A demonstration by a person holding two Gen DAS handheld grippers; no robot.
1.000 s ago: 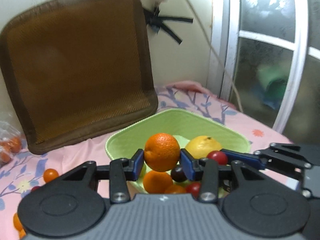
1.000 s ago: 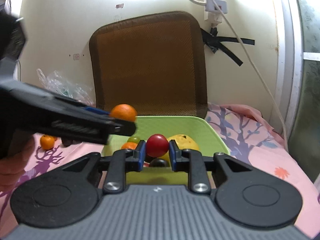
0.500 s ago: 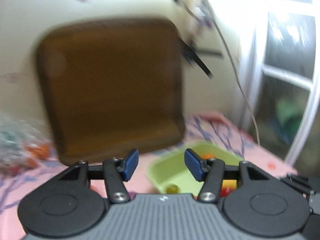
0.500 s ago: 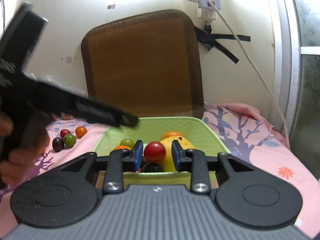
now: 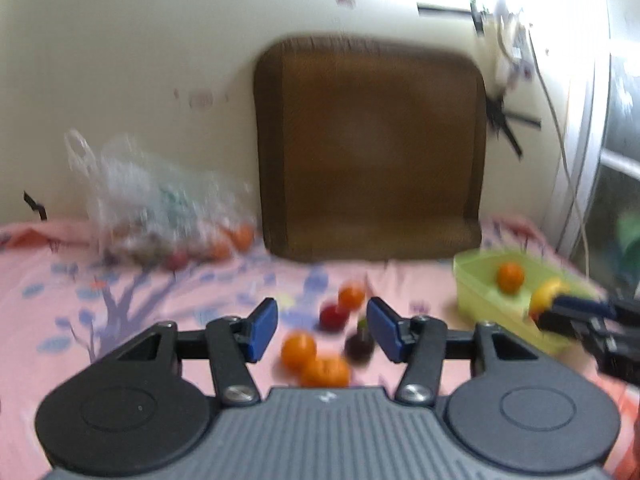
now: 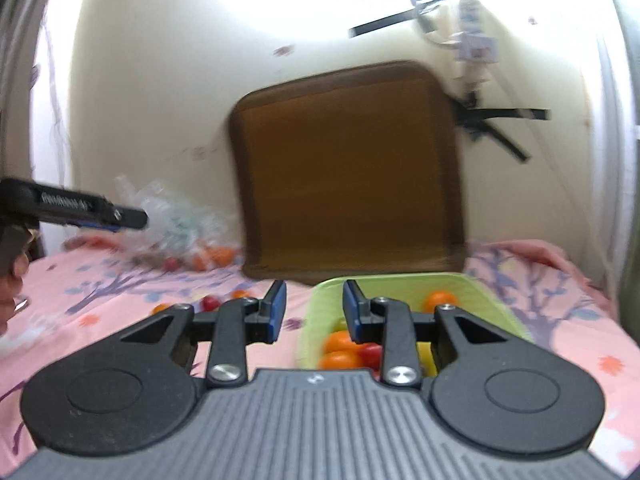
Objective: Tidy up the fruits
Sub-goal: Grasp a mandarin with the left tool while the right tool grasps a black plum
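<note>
My left gripper (image 5: 322,326) is open and empty above loose fruit on the pink sheet: two oranges (image 5: 298,354) (image 5: 326,372), a dark plum (image 5: 359,345), a red fruit (image 5: 333,316) and a small orange (image 5: 352,297). The green tray (image 5: 476,296) stands at the right with an orange (image 5: 511,276) and a yellow fruit (image 5: 545,294) in it. My right gripper (image 6: 314,312) is open and empty over the tray's left rim (image 6: 310,332). Oranges (image 6: 340,350) and a red fruit (image 6: 370,354) lie in the tray. The left gripper also shows in the right wrist view (image 6: 120,216).
A brown cushion (image 5: 368,152) leans on the wall behind. A clear plastic bag (image 5: 160,216) of fruit lies at the back left. A window frame (image 5: 600,152) and a cable run along the right. The right gripper shows at the left wrist view's right edge (image 5: 576,312).
My left gripper let the orange go into the tray and swung left over the loose fruit. My right gripper opened and dropped its red fruit into the tray, then shifted left.
</note>
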